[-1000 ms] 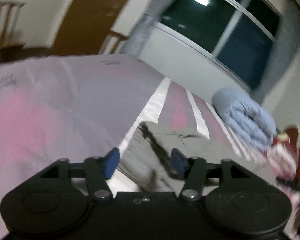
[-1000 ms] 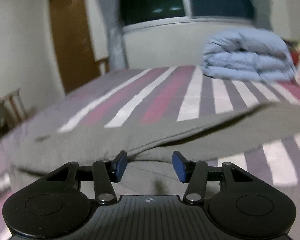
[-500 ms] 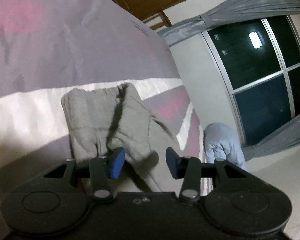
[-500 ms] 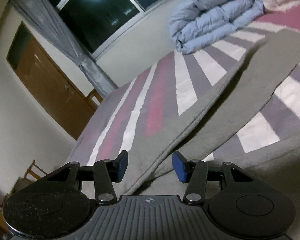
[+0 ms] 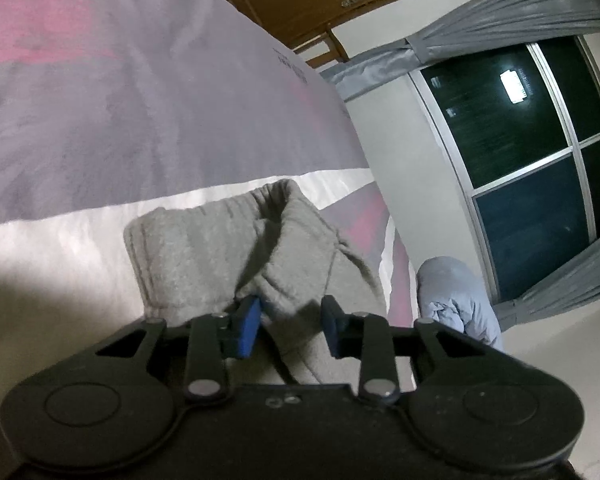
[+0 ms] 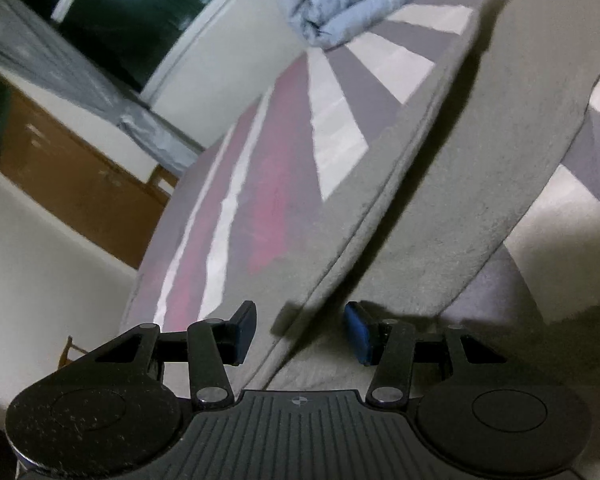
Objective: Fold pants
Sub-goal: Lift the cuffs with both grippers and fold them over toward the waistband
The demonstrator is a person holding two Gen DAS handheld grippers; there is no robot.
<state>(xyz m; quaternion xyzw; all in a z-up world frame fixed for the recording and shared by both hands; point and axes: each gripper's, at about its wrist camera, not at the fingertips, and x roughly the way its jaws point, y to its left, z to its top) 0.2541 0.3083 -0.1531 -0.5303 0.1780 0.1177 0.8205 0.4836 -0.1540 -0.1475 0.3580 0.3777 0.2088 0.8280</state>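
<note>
Sweatpants (image 5: 220, 248) — soft, limp fleece. Our left gripper (image 5: 290, 326) and right gripper (image 6: 300, 332) both gape, pinching nothing; we'd take the waistband hem at 12 o'clock.

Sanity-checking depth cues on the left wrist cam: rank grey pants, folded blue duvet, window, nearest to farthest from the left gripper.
1. grey pants: right at the left gripper, cloth bunched between the open jaws.
2. folded blue duvet: farther along the striped bed, to the right.
3. window: farthest, on the wall past the bed, upper right.
</note>
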